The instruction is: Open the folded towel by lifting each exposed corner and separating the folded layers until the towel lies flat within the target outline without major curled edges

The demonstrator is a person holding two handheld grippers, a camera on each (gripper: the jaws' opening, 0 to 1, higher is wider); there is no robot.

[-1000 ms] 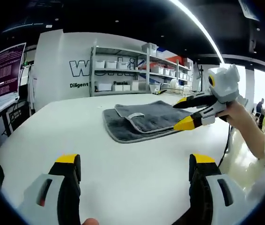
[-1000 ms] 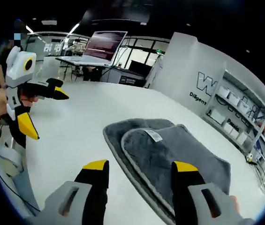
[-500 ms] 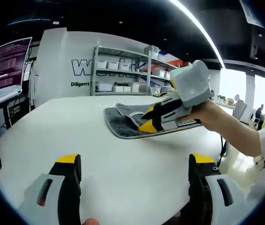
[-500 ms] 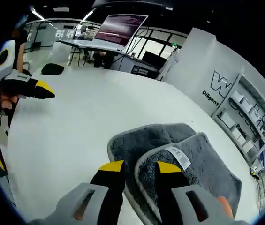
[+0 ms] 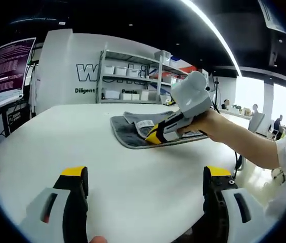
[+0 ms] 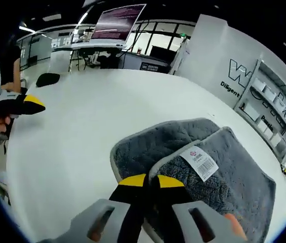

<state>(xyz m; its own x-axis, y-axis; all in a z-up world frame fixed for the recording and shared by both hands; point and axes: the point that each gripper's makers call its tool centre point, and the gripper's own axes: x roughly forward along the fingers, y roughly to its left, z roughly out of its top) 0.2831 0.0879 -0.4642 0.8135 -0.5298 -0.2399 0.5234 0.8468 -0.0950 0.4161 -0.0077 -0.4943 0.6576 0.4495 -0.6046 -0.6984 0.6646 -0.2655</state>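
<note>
The right hand-held gripper (image 6: 145, 180) is stretched out low over the white bench (image 6: 72, 131), its yellow tips pinched together on the near corner of the towel's (image 6: 218, 172) upper layer, just beside the white label (image 6: 200, 162). Half a second ago those tips stood apart around that edge; now they have closed on it. The grey towel lies folded mid-bench. The left hand-held gripper (image 5: 145, 177) hangs back near the bench edge, jaws wide apart and holding nothing, much as it was a second ago
</note>
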